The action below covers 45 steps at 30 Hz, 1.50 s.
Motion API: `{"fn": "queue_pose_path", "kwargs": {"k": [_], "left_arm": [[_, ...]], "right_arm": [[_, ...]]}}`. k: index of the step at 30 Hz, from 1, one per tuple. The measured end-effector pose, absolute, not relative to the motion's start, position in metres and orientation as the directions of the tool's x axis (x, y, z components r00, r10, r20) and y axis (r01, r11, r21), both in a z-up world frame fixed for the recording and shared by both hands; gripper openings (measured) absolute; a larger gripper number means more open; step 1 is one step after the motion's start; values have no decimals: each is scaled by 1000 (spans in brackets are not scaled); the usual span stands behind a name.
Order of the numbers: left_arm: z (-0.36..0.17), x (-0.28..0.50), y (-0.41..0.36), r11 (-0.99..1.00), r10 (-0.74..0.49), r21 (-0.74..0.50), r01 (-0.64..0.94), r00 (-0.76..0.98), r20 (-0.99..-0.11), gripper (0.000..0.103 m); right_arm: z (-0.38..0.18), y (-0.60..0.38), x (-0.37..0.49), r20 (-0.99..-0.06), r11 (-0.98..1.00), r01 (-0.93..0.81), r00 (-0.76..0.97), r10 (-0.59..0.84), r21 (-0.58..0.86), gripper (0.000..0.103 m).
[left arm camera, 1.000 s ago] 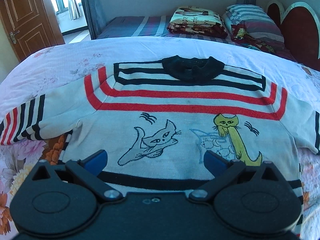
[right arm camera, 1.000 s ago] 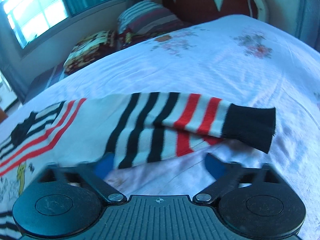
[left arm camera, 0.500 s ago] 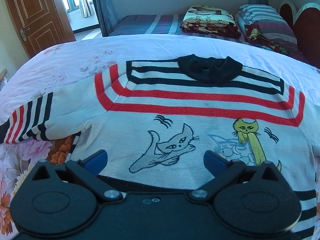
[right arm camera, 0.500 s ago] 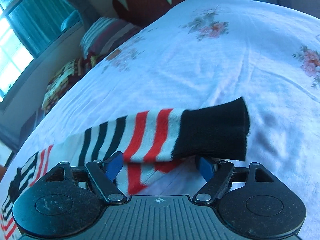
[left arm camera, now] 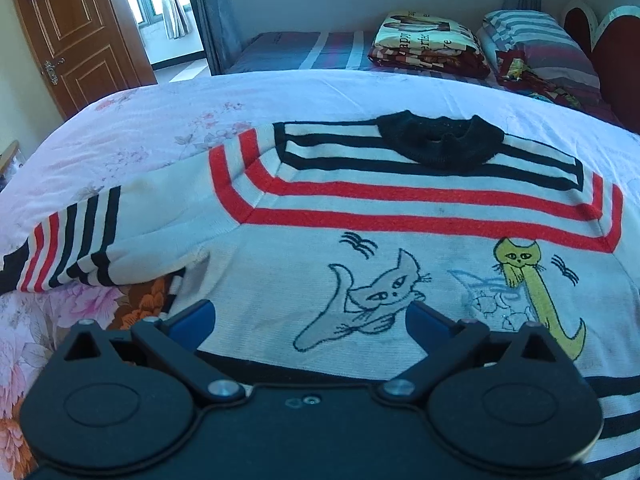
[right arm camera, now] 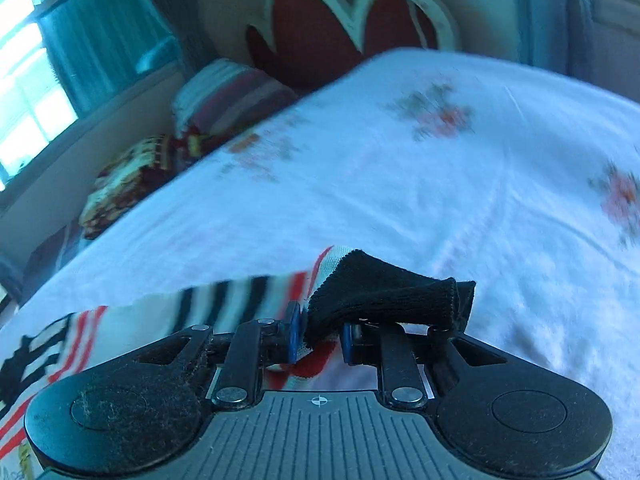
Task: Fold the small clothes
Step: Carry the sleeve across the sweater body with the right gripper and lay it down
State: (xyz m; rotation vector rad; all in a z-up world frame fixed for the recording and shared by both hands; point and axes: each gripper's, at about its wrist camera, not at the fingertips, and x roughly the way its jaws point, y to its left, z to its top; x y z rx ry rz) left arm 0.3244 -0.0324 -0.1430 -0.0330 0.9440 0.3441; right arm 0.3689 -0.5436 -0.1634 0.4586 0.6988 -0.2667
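Right view is motion-blurred, so the bedspread (right arm camera: 440, 184) flowers and the pillows past the fingers are just smears. The sweater's (left arm camera: 400, 216) right sleeve and its hem are cut off in the left view, and the far end of its left sleeve (left arm camera: 68, 244) runs out of frame too.

Left gripper (left arm camera: 310, 320) has its blue pads wide apart, holding nothing, hovering over the lower front of the sweater with the grey cat (left arm camera: 372, 300) drawing right between them. I can't tell if the pads touch the fabric.

Right gripper (right arm camera: 319, 338) is closing, pads nearly together with the sleeve (right arm camera: 240, 300) bunched between them by the black cuff (right arm camera: 384, 292), which flops just ahead and right of the fingers.
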Motion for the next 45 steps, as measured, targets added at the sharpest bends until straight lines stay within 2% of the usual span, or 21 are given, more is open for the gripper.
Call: {"fn": "queue_pose_path", "kwargs": {"k": [5, 10, 17, 20, 25, 26, 28, 29, 33, 39, 42, 45], "left_arm": [[-137, 315, -10, 949, 243, 75, -306, 561, -791, 100], [-133, 306, 14, 959, 197, 22, -284, 607, -770, 100], [-132, 303, 54, 958, 130, -64, -279, 623, -771, 100], [-132, 304, 67, 957, 99, -101, -273, 632, -769, 100], [-133, 311, 75, 958, 50, -142, -248, 637, -770, 100], [-135, 312, 75, 959, 38, -151, -240, 636, -771, 100], [-135, 314, 74, 959, 17, -166, -229, 633, -774, 100], [-136, 315, 74, 958, 3, -178, -225, 630, -777, 100], [-140, 320, 69, 946, -96, -262, -192, 606, -790, 100], [-155, 334, 47, 882, -287, -444, -159, 567, -772, 100], [-167, 345, 32, 886, -280, -431, -173, 541, -793, 100], [-180, 355, 16, 908, -232, -370, -194, 504, -832, 99]], "right_arm": [[-126, -467, 383, -593, 934, 180, 804, 41, 309, 18], [-115, -363, 397, -569, 945, -30, 792, 222, 326, 18], [-142, -211, 397, -610, 915, -258, 685, 399, 310, 18], [-167, -167, 397, -657, 897, -300, 611, 441, 324, 18], [-185, -122, 388, -684, 876, -359, 552, 477, 322, 20], [-187, -116, 384, -692, 871, -375, 536, 483, 317, 23], [-186, -112, 381, -688, 861, -389, 526, 499, 327, 50], [-184, -114, 378, -677, 857, -391, 532, 508, 335, 52], [-168, -141, 364, -652, 879, -369, 592, 473, 302, 53], [-153, -209, 340, -666, 950, -251, 678, 310, 187, 53], [-158, -241, 334, -687, 973, -182, 690, 229, 143, 53], [-165, -271, 330, -702, 980, -118, 684, 199, 163, 53]]}}
